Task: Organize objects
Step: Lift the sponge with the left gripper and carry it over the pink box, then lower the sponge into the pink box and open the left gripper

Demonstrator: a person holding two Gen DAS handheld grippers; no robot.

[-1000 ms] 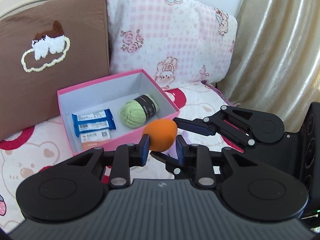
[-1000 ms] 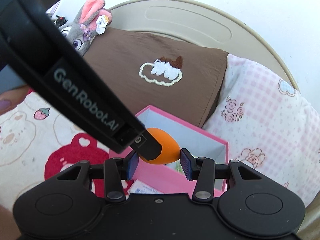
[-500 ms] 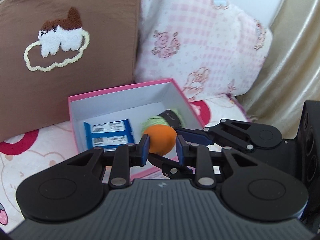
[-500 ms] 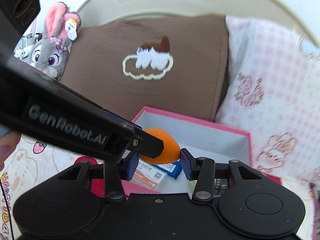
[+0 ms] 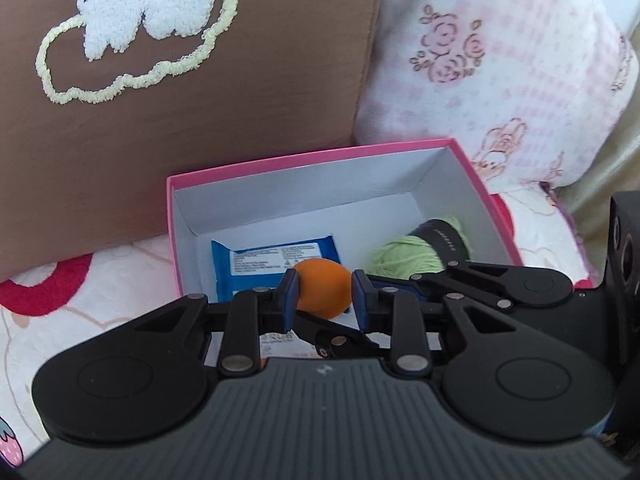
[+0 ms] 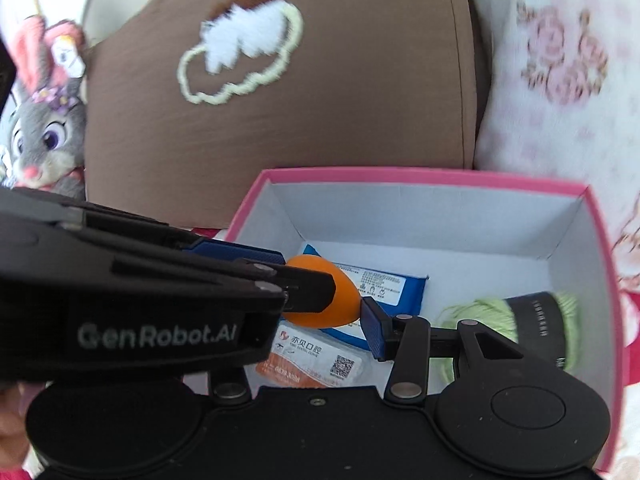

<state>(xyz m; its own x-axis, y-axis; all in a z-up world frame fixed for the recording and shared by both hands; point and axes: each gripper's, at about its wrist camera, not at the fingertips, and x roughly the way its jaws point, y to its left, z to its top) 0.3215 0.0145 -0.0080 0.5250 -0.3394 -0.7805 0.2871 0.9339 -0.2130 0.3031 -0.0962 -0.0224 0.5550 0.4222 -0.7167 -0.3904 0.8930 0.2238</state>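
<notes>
Nearest the left wrist camera, the left gripper (image 5: pixel 323 295) is pinching an orange egg-shaped sponge (image 5: pixel 322 293) between its blue ribbed pads, jaws drawn in tight against the smooth, matte sides. The right gripper (image 6: pixel 326 312) is crossing in from the side and its jaws are standing part-way open around the same sponge (image 6: pixel 326 300); its right pad is sitting at the sponge's narrow tip, while the left pad is hidden behind the other tool, so whether it is truly pressing cannot be told. White lettering reading "GenRobot.AI" is showing on the black plastic body of the left tool in the right wrist view.

The sponge is hanging just above the near end of the pink cardboard box (image 6: pixel 448 176), over the packets lying inside. Under it an orange-and-white sachet (image 6: pixel 310 364) is lying flat, carrying Chinese characters and a QR code; the small print is too fine to read. Beside and partly under it a glossy blue pack (image 6: pixel 390 286) is showing a white label with tiny unreadable lines. At the right of the box a ball of pale green yarn (image 6: pixel 476 316) is lying with a black paper band, its lettering blurred. The box's inner walls are plain white.

Behind the box a brown cushion (image 5: pixel 168 132) with a tufted white-and-cream cloud motif is leaning, next to a pink checked pillow (image 5: pixel 500 80) printed with roses. A grey plush rabbit (image 6: pixel 44 128) is sitting at far left.
</notes>
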